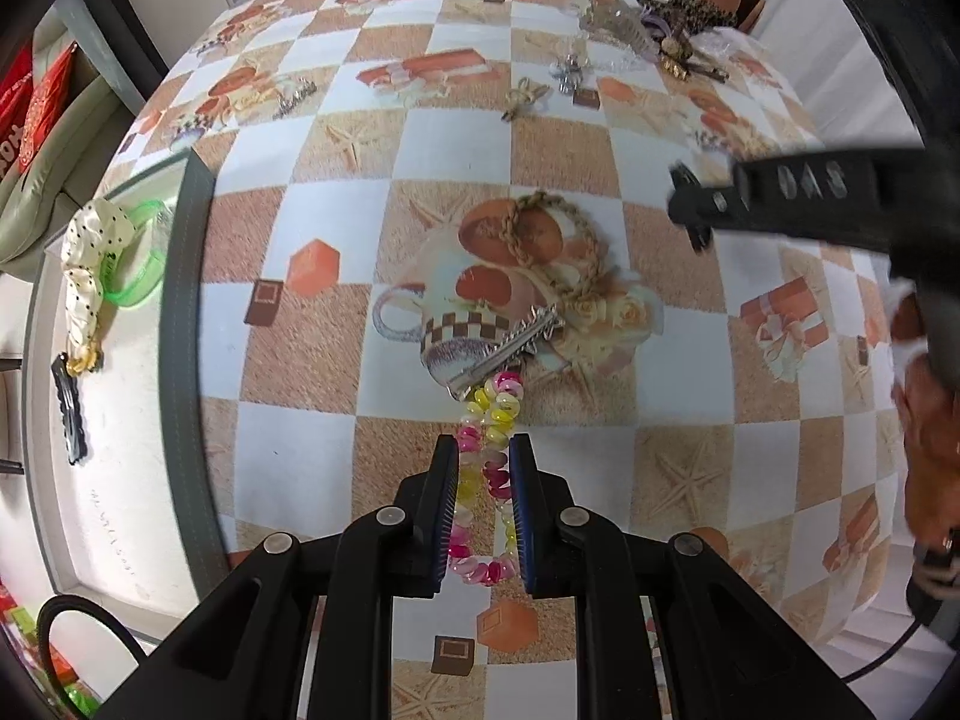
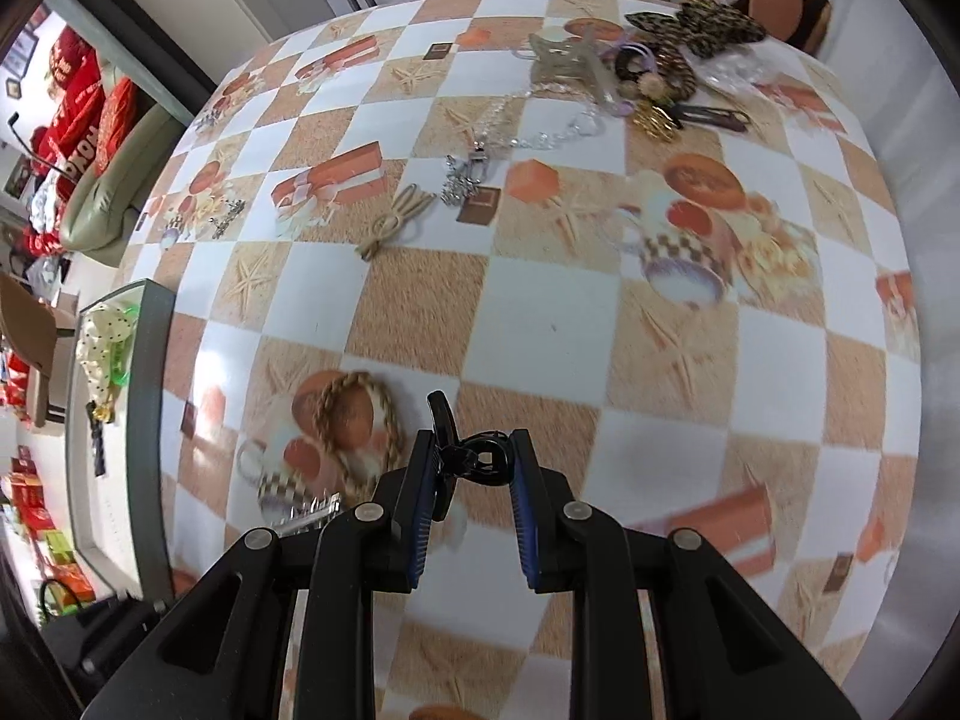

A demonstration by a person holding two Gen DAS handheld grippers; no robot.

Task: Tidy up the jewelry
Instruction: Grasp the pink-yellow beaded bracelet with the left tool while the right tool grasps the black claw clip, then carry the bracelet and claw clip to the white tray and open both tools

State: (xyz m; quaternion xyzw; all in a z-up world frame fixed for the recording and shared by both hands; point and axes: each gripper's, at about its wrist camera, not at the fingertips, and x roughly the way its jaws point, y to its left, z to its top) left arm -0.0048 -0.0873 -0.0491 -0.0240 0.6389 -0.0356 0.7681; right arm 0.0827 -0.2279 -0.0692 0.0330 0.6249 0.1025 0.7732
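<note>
My left gripper (image 1: pixel 485 450) is shut on a pink and yellow spiral hair tie (image 1: pixel 487 420) that lies stretched between its pads, just below a silver hair clip (image 1: pixel 510 348) and a braided beige band (image 1: pixel 564 240). My right gripper (image 2: pixel 471 450) is shut on a black claw clip (image 2: pixel 459 450) and holds it above the table; it also shows in the left wrist view (image 1: pixel 690 204). A grey tray (image 1: pixel 186 360) at the left holds a polka-dot scrunchie (image 1: pixel 90 264), a green bangle (image 1: pixel 141 276) and a black clip (image 1: pixel 69 414).
Checkered tablecloth (image 2: pixel 540 300). A heap of hair accessories (image 2: pixel 672 60) lies at the far right corner: leopard claw clip, clear clip, chain. A beige bow tie (image 2: pixel 396 216) and a silver charm (image 2: pixel 465 177) lie mid-table. A small silver clip (image 1: pixel 294 99) lies far left.
</note>
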